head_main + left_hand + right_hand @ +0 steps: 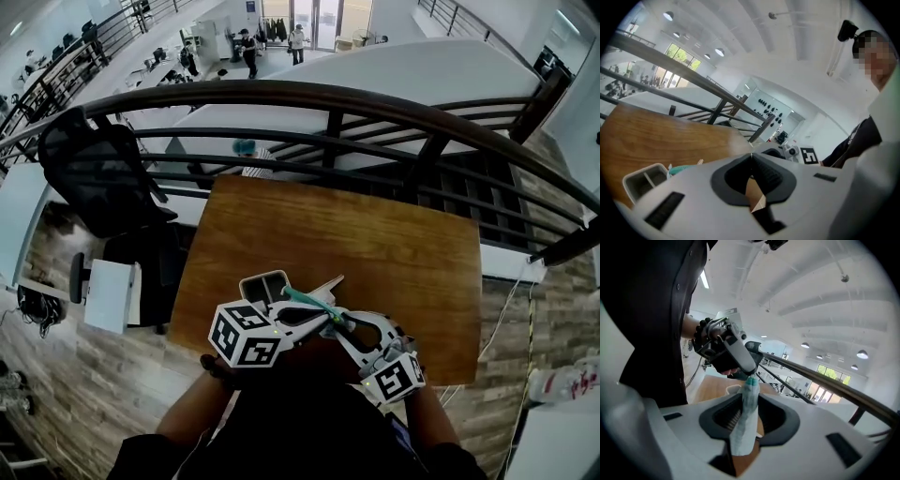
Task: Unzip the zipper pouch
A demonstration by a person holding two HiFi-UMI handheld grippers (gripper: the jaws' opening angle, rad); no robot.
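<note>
**Zipper pouch strung between both grippers over the near edge of the surface**

Nearest the body, the right gripper (750, 398) has its jaws apart. The zipper pouch (744, 425) stands between them, seemingly not pinched from both sides. The pouch's long axis runs straight out along those jaws to its teal zipper end (751, 382). There the left gripper (750, 375) is closed on it. An unzipping pull would likely follow that line. Beyond lies the wooden surface (375, 234).

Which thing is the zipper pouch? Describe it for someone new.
Over the near edge of the wooden table the left gripper and right gripper come together. The zipper pouch is the pale cloth standing between the right gripper's jaws, the only thing there edged in teal.
</note>
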